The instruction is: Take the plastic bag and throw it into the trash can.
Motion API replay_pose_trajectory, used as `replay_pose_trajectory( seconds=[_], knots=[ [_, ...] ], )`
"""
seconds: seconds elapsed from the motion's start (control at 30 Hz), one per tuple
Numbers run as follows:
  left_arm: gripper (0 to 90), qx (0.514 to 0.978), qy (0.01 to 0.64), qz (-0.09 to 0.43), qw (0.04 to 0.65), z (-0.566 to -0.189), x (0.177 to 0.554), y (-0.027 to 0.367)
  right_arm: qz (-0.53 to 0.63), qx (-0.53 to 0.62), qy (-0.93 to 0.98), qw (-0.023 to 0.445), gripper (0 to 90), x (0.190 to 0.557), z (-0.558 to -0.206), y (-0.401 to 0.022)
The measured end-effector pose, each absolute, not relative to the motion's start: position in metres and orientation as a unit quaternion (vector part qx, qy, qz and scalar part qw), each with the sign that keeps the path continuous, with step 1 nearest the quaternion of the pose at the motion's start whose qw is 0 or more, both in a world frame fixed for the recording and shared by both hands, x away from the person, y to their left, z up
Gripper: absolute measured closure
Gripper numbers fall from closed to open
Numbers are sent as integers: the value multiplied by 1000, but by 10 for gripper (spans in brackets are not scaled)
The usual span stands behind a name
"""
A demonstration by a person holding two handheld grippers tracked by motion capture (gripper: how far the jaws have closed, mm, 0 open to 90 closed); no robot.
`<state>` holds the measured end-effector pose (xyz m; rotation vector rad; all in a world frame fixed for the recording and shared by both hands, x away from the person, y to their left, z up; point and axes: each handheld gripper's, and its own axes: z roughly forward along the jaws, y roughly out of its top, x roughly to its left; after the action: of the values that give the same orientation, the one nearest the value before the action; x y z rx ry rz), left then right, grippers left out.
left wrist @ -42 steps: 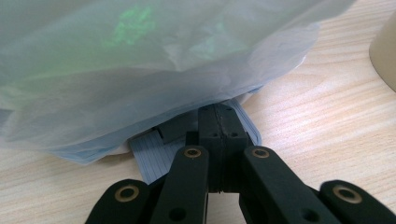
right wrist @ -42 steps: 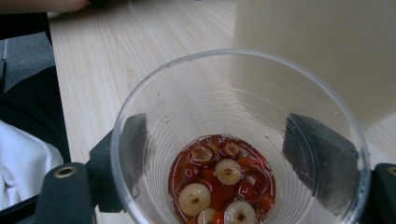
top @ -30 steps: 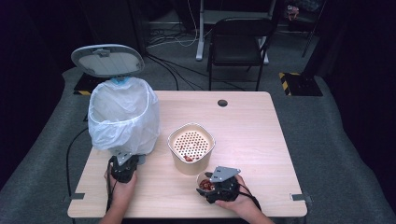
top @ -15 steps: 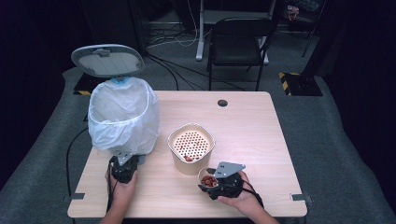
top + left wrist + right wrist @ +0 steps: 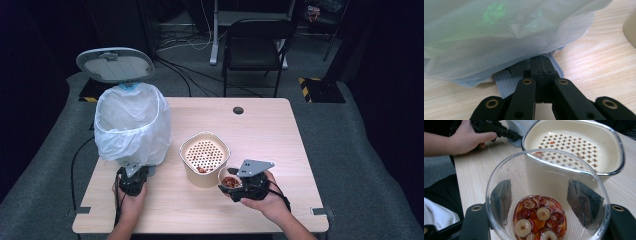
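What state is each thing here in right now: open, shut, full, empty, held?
Bin lid: up, open.
Bin bag: lining the bin, mouth open.
Strainer bowl: upright, a few red bits inside.
Cup: held upright, fruit slices at the bottom.
Left gripper: shut, at the bin's pedal.
Right gripper: shut on the cup.

No readable txt, labels, brands or nos. are showing anywhere. Nothing legible is appearing on the bin, bowl or cup, approx. as far as visible.
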<state>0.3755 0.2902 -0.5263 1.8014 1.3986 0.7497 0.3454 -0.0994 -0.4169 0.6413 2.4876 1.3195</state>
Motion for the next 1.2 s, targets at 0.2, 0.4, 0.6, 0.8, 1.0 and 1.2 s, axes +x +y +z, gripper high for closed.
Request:
replay_pose_trajectory(
  seconds=[0.2, 0.4, 0.6, 0.8, 1.0, 1.2],
  knots=[
    [900, 701, 542, 291, 361, -526, 375, 290, 455, 226, 853, 118, 368, 353, -405, -103],
    [900, 693, 546, 292, 370, -527, 376, 289, 456, 221, 853, 124, 372, 361, -387, -108],
    [900, 697, 543, 292, 366, -527, 376, 291, 464, 215, 849, 130, 382, 373, -366, -114],
    [900, 693, 545, 293, 370, -527, 376, 290, 467, 210, 848, 138, 388, 386, -348, -115],
    [900, 698, 543, 291, 365, -527, 376, 290, 472, 208, 846, 137, 391, 399, -339, -112],
    [900, 689, 547, 294, 373, -528, 376, 289, 479, 206, 843, 131, 396, 413, -330, -106]
  ],
)
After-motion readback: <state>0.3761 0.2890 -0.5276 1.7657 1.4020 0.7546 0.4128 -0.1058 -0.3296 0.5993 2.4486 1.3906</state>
